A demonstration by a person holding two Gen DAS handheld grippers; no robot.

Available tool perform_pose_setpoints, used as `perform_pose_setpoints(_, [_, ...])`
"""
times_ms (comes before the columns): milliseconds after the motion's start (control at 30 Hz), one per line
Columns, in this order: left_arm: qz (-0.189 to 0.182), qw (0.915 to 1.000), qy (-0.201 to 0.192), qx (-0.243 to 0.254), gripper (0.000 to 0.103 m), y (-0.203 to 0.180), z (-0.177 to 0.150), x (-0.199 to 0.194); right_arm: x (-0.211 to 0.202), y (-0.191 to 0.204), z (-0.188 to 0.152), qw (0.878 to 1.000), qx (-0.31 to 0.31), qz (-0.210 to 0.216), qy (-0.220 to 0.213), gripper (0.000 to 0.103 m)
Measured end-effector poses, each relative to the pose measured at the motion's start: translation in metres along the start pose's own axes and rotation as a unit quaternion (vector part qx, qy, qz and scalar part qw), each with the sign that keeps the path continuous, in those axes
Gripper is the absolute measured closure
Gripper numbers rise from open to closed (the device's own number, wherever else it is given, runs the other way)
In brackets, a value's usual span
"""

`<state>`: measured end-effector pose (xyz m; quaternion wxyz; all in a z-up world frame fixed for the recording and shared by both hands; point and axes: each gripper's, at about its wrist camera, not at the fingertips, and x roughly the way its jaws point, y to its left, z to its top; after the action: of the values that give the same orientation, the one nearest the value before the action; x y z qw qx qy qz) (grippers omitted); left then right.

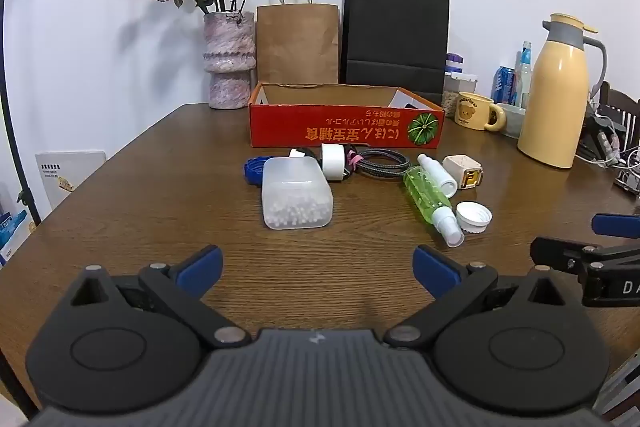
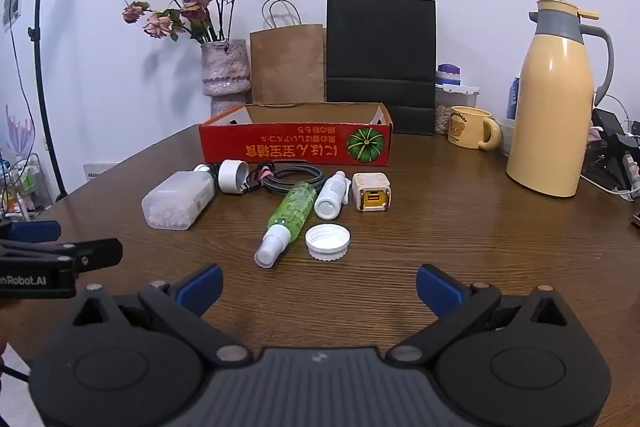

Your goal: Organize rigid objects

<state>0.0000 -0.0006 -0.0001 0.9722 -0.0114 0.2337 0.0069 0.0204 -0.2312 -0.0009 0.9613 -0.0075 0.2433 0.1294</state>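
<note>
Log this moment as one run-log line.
left gripper: open, empty | right gripper: open, empty | red cardboard box: no items visible inside

Bottles (image 2: 294, 213) before box (image 2: 296, 143), on table (image 2: 460, 247)

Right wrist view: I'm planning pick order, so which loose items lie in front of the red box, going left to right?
Cotton swab box → white round cap → coiled cable → green spray bottle → small white bottle → charger cube.
</note>
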Motion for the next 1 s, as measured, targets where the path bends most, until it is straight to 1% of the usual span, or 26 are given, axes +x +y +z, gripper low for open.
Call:
perform_pose_setpoints(33, [0.000, 1.0000, 0.000, 0.001, 0.000, 0.000, 0.000, 0.000, 0.000, 0.000, 0.000, 1.000, 0.000, 0.000, 0.001, 0.000])
perform_pose_setpoints(67, [0.002, 0.9999, 0.010, 0.006, 0.000, -0.001, 0.000, 0.001, 0.000, 0.000, 0.000, 1.000, 0.000, 0.001, 0.001, 0.000])
perform_pose_setpoints(300, [0.005, 0.9999, 0.008, 0.007, 0.000, -0.015, 0.004, 0.005, 0.001, -0.001, 0.001, 1.000, -0.002, -0.002, 0.000, 0.000])
perform_pose_setpoints(367, [0.000, 1.0000, 0.005, -0.003, 0.000, 0.001, -0.002, 0.004, 0.000, 0.000, 0.002, 1.000, -0.001, -0.001, 0.000, 0.000])
perform_pose_setpoints(1000, [-0.006, 0.9999, 0.004, -0.010, 0.000, 0.003, 0.002, 0.002, -0.002, -0.001, 0.004, 1.000, -0.001, -0.001, -0.004, 0.000])
